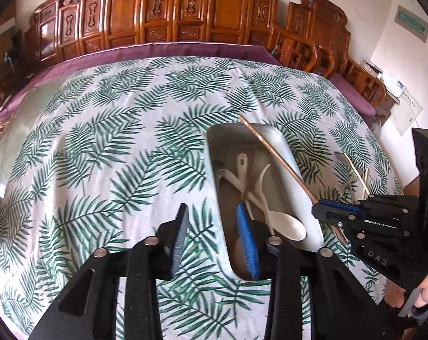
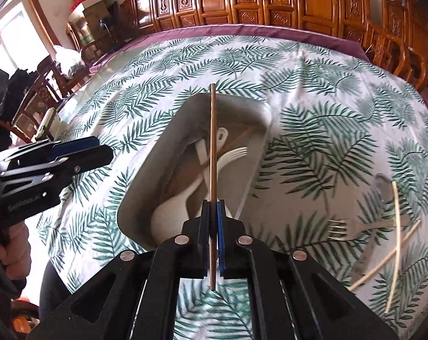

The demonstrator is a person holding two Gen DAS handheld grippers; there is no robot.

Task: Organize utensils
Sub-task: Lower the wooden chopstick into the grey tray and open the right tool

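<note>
- Two grippers: the right gripper (image 2: pixel 213 212) has its jaws pinching one brown chopstick (image 2: pixel 213 147); the left gripper (image 1: pixel 214 226) has its jaws spread, with nothing between them.
- One tray (image 2: pixel 146 170) lies on the leaf-print cloth (image 2: pixel 327 99), near the middle of the table.
- The brown chopstick is held above the tray, its far tip past the tray's far rim, its near end sticking out behind the pads.
- In the tray: a white spoon (image 1: pixel 287 226) at the near end, a white fork (image 2: pixel 233 153) with tines pointing right, at least one more white handle (image 1: pixel 242 167) and a thin brown stick; the pieces cross one another, so an exact count I cannot give.
- On the cloth right of the tray: two pale chopsticks (image 2: pixel 395 240), crossed, and one metal fork (image 2: pixel 352 226) touching them; a grey shape (image 2: pixel 382 184) just beyond is too blurred to name.
- The left view alone shows the spoon's bowl whole, and its blue pad hanging over the tray's near end.
- The right view alone shows the white fork's tines and the loose fork clearly; in the left view only the pale sticks (image 1: pixel 358 175) stand out there.
- Carved wooden chairs (image 1: pixel 185 14) line the far side.
</note>
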